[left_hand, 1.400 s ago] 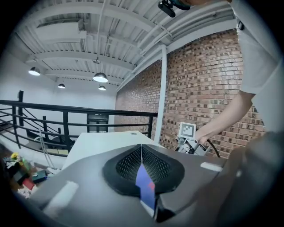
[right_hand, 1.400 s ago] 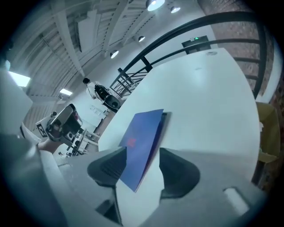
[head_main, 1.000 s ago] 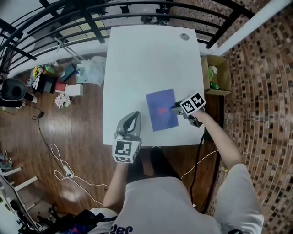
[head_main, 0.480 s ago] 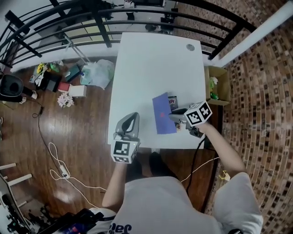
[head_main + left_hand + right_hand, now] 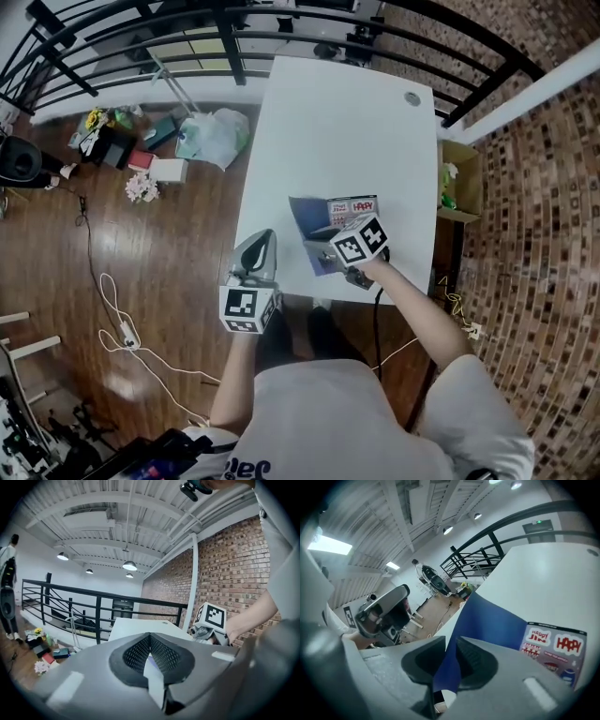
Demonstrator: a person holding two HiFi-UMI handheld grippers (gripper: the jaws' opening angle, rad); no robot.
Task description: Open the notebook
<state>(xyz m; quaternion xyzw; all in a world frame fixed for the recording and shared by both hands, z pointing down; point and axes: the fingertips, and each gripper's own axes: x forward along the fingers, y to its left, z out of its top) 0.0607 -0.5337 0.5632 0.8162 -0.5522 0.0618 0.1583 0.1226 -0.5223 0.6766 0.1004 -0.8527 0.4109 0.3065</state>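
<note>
— Judging from the head view, how far along is the opening?
— Roughly halfway, I'd say. The notebook [image 5: 309,230] lies near the front edge of the bench [image 5: 347,122], its blue cover raised off a page of stickers [image 5: 354,207]. The right claw [image 5: 330,249] is at the cover. The cover is not yet laid flat on the far side. The marker cube hides where claw meets cover.
— And the left claw?
— The left claw [image 5: 264,239] hangs off the bench's front left corner, over the floor, apart from the notebook.
— What does the left gripper view add?
— The left claw [image 5: 150,641] has its jaws pressed together with nothing between them. Its body blocks nearly all of the notebook; the right claw [image 5: 199,631] shows beyond, beside the bench [image 5: 136,624].
— And the right gripper view?
— The right claw [image 5: 449,660] is clamped on the blue cover [image 5: 487,620], which stands tilted above the sticker page [image 5: 555,648]. The spine and the near edge sit behind the claw, so I cannot tell how the remaining pages lie.
</note>
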